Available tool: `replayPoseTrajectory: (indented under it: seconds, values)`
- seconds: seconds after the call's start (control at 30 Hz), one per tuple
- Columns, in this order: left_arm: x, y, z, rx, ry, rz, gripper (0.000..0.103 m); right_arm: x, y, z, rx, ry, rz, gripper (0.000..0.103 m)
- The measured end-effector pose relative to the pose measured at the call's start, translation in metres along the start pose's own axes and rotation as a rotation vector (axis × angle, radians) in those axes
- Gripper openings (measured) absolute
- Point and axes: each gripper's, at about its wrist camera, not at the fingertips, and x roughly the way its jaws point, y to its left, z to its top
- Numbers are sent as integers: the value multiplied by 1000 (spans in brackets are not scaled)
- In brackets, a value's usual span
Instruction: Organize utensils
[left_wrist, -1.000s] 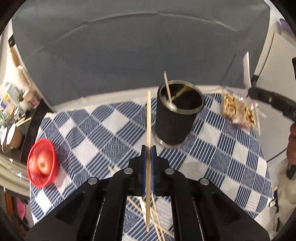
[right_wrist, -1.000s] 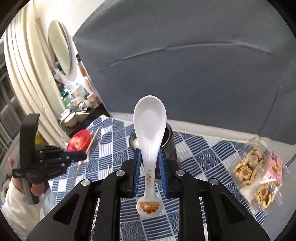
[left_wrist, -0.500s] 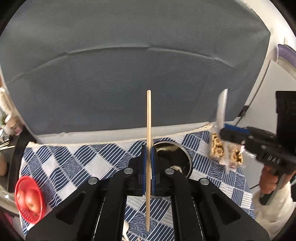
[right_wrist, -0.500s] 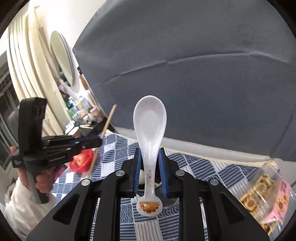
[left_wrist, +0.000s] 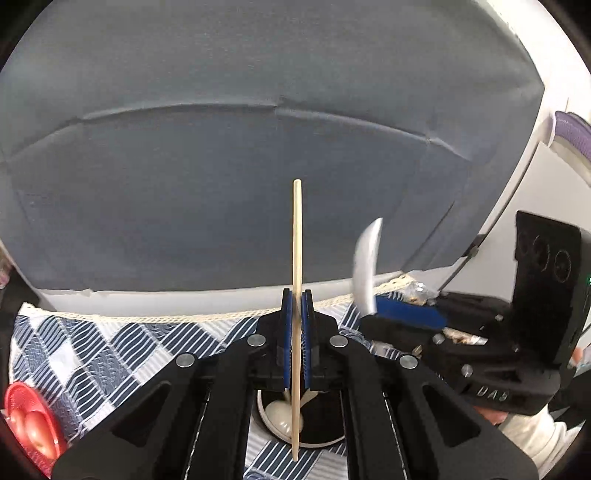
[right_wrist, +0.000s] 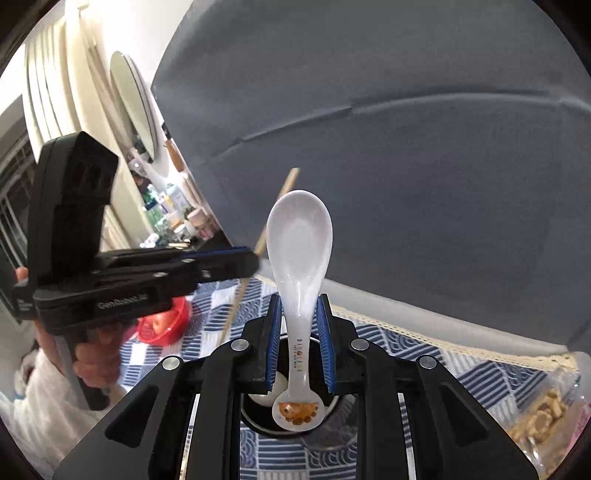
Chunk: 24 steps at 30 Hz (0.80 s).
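My left gripper (left_wrist: 296, 299) is shut on a wooden chopstick (left_wrist: 297, 258) held upright, its lower end over the black utensil cup (left_wrist: 317, 432), which holds a white spoon (left_wrist: 282, 419). My right gripper (right_wrist: 298, 306) is shut on a white ceramic spoon (right_wrist: 298, 240), bowl up, its bear-printed handle end over the same cup (right_wrist: 258, 421). The right gripper also shows in the left wrist view (left_wrist: 406, 317), close on the right with its spoon (left_wrist: 365, 269). The left gripper shows in the right wrist view (right_wrist: 236, 258) with its chopstick (right_wrist: 273, 214).
A blue-and-white checked tablecloth (left_wrist: 110, 350) covers the table. A red basket with apples (left_wrist: 29, 424) sits at the left, also seen in the right wrist view (right_wrist: 166, 325). A clear pack of biscuits (right_wrist: 543, 417) lies right of the cup. A grey backdrop (left_wrist: 258, 147) stands behind.
Both grippers have moved in over the cup and closer to each other, each still holding its utensil. The cup now lies below the fingers in both views.
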Motion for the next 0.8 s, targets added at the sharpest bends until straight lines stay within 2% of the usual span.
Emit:
replayPoseTrajectory:
  seconds: [0.1, 0.27, 0.37, 0.57, 0.8]
  values:
    - [5, 5, -1, -33, -23, -59, 5, 4, -3, -3, 4, -8, 26, 18]
    - [8, 18, -7, -105, -84, -107, 5, 16, -13, -13, 45, -27, 66, 18]
    - [12, 21, -14, -111, -111, -122, 5, 22, -16, -20, 54, -17, 66, 18]
    - [18, 20, -29, -100, -88, -129, 5, 28, -17, -33, 50, 19, 58, 18]
    - [16, 18, -51, -75, -53, -120, 5, 22, -3, -36, -22, 67, 12, 18]
